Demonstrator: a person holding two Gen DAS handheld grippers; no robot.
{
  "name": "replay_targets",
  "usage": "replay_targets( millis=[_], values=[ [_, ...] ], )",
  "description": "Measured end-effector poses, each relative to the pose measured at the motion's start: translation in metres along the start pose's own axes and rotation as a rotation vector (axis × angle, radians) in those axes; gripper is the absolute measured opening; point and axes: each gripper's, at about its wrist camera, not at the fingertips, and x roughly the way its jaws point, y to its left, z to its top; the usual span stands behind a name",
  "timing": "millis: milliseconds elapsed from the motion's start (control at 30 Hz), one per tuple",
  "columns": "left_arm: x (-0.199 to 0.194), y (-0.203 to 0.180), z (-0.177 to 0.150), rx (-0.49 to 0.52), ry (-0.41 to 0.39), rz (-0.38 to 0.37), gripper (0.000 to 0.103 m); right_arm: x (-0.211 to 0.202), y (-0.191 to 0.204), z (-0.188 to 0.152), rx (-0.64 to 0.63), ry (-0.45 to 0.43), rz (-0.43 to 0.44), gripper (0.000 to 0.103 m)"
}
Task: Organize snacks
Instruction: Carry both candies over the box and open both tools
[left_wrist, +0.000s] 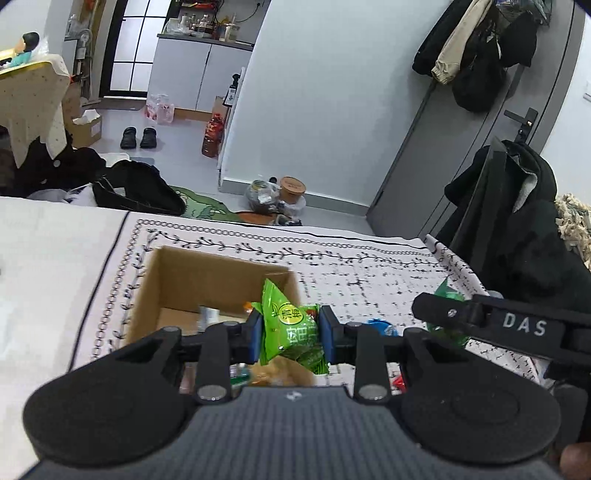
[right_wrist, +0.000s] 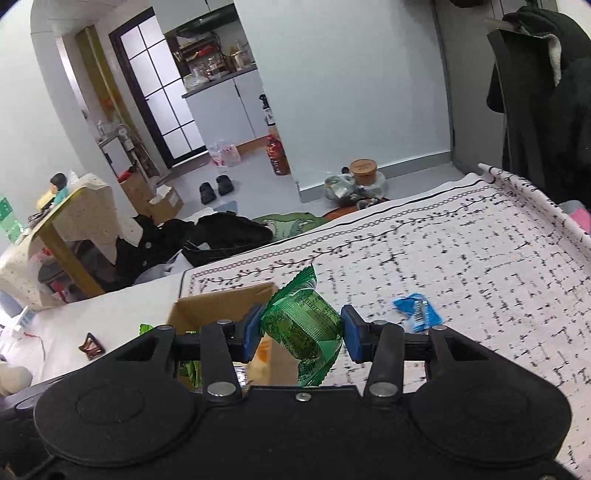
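You hold light green snack packet (left_wrist: 291, 332) pinched in left gripper (left_wrist: 290, 338), above cardboard box (left_wrist: 207, 275) near edge, ready to drop in. Right gripper (right_wrist: 301, 332) clamps dark green packet (right_wrist: 303, 325) beside box's right wall. Blue wrapper (right_wrist: 417, 312) lies right on patterned cloth (right_wrist: 461, 258), waiting.

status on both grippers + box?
Left gripper shut on light-green snack packet, above cardboard box. Right gripper shut on dark-green snack packet, beside box. Blue packet loose on tablecloth. Nothing blocking.
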Motion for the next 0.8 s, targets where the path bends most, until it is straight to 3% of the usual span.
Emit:
replay_targets(
  millis=[367,533,800],
  values=[
    [-0.006,0.034,0.004,-0.019,0.049,0.067,0.032,0.011,0.028,-0.003,-0.015,0.032,0.070,0.044],
    [-0.004,0.042,0.008,-0.033,0.068,0.100,0.051,0.017,0.035,-0.005,-0.010,0.052,0.095,0.044],
    [-0.010,0.050,0.010,-0.044,0.058,0.119,0.060,0.024,0.043,-0.008,0.029,0.084,0.151,0.044]
  ],
)
